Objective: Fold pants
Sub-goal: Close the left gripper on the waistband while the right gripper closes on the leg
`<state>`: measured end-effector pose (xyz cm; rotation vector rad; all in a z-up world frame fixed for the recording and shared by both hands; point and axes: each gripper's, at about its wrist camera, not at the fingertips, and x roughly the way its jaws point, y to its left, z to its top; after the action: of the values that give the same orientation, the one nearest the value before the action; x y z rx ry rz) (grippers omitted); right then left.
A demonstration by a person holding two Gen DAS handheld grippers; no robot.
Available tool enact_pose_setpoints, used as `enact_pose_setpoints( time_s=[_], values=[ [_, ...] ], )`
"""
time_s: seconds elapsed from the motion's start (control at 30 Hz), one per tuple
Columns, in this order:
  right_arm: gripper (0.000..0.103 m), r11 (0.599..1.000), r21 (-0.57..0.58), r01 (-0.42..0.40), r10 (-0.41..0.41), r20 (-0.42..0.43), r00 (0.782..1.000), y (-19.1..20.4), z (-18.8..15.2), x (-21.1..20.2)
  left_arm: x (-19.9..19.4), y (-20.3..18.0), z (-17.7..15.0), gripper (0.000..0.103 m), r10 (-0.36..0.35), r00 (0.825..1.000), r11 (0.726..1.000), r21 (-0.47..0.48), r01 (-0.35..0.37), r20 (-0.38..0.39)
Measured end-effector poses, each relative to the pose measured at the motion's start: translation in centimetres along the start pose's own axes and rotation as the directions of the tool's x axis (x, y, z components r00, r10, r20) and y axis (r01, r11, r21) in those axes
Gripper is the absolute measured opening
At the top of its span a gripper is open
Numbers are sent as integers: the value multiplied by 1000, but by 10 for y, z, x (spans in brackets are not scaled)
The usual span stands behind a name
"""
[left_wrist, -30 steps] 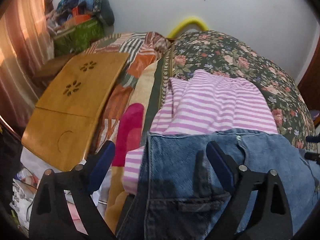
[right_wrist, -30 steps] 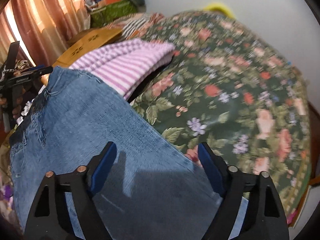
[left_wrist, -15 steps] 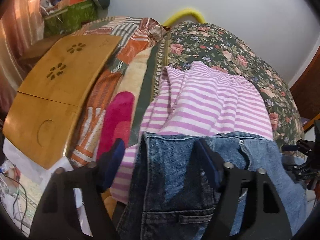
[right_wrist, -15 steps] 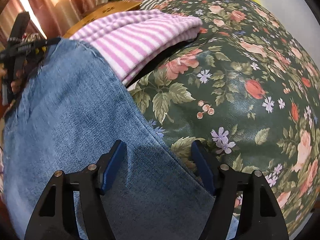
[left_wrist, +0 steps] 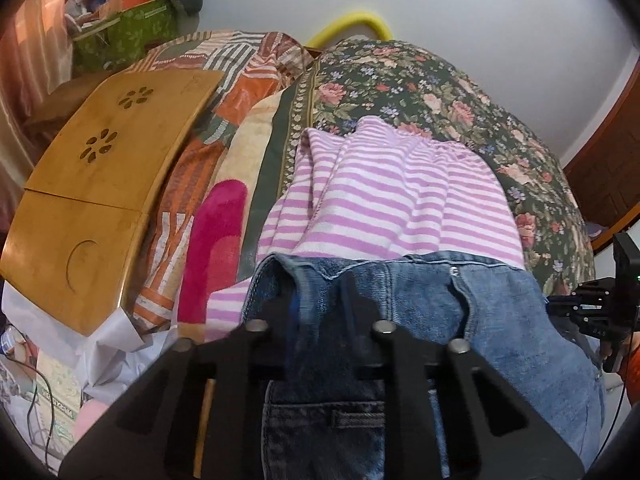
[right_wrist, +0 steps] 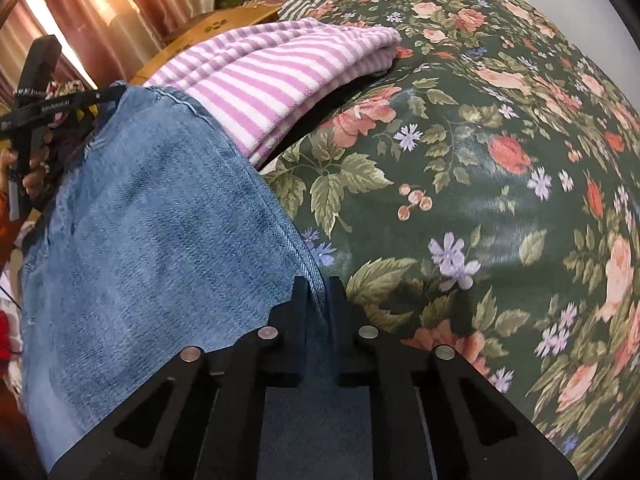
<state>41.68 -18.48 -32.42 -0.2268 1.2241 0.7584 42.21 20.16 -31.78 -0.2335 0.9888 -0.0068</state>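
Observation:
Blue denim pants [left_wrist: 500, 320] [right_wrist: 152, 240] lie on the flowered bedcover [right_wrist: 500, 160], their waistband overlapping a folded pink-and-white striped cloth [left_wrist: 392, 200] [right_wrist: 280, 80]. My left gripper [left_wrist: 320, 304] is shut on the waistband near its left corner, a fold of denim pinched between the fingers. My right gripper [right_wrist: 318, 292] is shut on the seamed side edge of a pant leg. The right gripper [left_wrist: 592, 312] also shows at the right edge of the left wrist view, and the left gripper [right_wrist: 36, 108] at the left edge of the right wrist view.
A bamboo lap desk [left_wrist: 92, 200] lies on a patchwork blanket [left_wrist: 240, 80] left of the pants. A green box [left_wrist: 124, 36] with clutter stands behind it. Curtains [right_wrist: 100, 8] hang at the left. A yellow tube [left_wrist: 352, 24] arcs at the bed's far end.
Both grippers went from wide open to shut, each pinching denim. Both tipped downward toward the pants, the right one sinking closer to the bedcover.

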Motion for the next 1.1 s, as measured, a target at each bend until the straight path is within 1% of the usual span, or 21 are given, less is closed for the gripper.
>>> enact_pose_setpoints(
  time_s=[0.07, 0.13, 0.17, 0.2, 0.27, 0.3, 0.33, 0.37, 0.4, 0.47, 0.53, 0.57, 0.63, 0.67, 0.7, 0.77, 0.83, 0.93, 1.1],
  values=[
    [7, 1000, 10, -15, 15, 24, 1000, 1, -3, -8, -9, -2, -1, 6, 6, 1000, 1000, 9, -6, 17],
    [7, 999, 16, -34, 34, 36, 999, 2, -5, -15, -17, -3, -2, 6, -11, 999, 1000, 8, 11, 31],
    [7, 999, 12, -35, 34, 39, 999, 4, -5, -17, -22, -3, -2, 6, -18, 999, 1000, 9, 18, 41],
    [11, 999, 1, -33, 33, 36, 999, 6, -5, -18, -27, -4, -2, 6, -27, 998, 1000, 16, 26, 50],
    [11, 1000, -23, -13, 13, 22, 1000, 9, -3, -15, -32, -7, -3, 6, -29, 998, 999, 26, 27, 59],
    [18, 999, -30, -10, 11, 13, 1000, 9, -2, -13, -34, -8, -2, 6, -29, 998, 999, 30, 27, 61],
    [22, 999, -34, -19, 19, 2, 1000, 8, 1, -8, -34, -9, -2, 6, -29, 998, 999, 34, 27, 61],
    [29, 999, -33, -25, 25, -3, 1000, 7, 2, -5, -34, -9, -2, 6, -28, 998, 999, 37, 25, 61],
    [33, 999, -35, -32, 32, -7, 999, 7, 3, -3, -33, -9, -2, 6, -25, 998, 999, 40, 23, 61],
    [34, 997, -60, -45, 44, -18, 999, 8, 8, 8, -30, -8, -2, 6, -25, 998, 999, 36, 23, 55],
    [36, 996, -75, -52, 51, -17, 999, 10, 13, 12, -25, -6, -2, 6, -25, 998, 999, 29, 24, 50],
    [36, 995, -76, -67, 66, -20, 998, 9, 15, 15, -23, -5, -2, 6, -24, 998, 999, 28, 23, 50],
    [32, 995, -62, -82, 81, -20, 997, 6, 19, 18, -23, -4, -2, 6, -30, 998, 999, 21, 29, 57],
    [22, 995, -53, -86, 85, -18, 996, 7, 18, 17, -24, -4, -2, 6, -34, 997, 999, 17, 33, 63],
    [8, 996, -43, -84, 83, -19, 996, 6, 18, 17, -27, -3, -3, 6, -42, 997, 999, 14, 41, 71],
    [7, 995, -23, -94, 94, -26, 995, 5, 11, 15, -33, -4, -4, 6, -52, 995, 999, 14, 51, 83],
    [6, 995, 1, -101, 101, -11, 995, 5, 6, 11, -40, -7, -5, 6, -54, 995, 998, 19, 52, 89],
    [5, 996, 17, -83, 82, 29, 996, 12, 1, -2, -55, -13, -6, 6, -56, 993, 998, 32, 53, 107],
    [5, 998, 33, -58, 53, 122, 991, 24, -5, -41, -88, -26, -11, 6, -64, 988, 996, 66, 55, 142]
  ],
)
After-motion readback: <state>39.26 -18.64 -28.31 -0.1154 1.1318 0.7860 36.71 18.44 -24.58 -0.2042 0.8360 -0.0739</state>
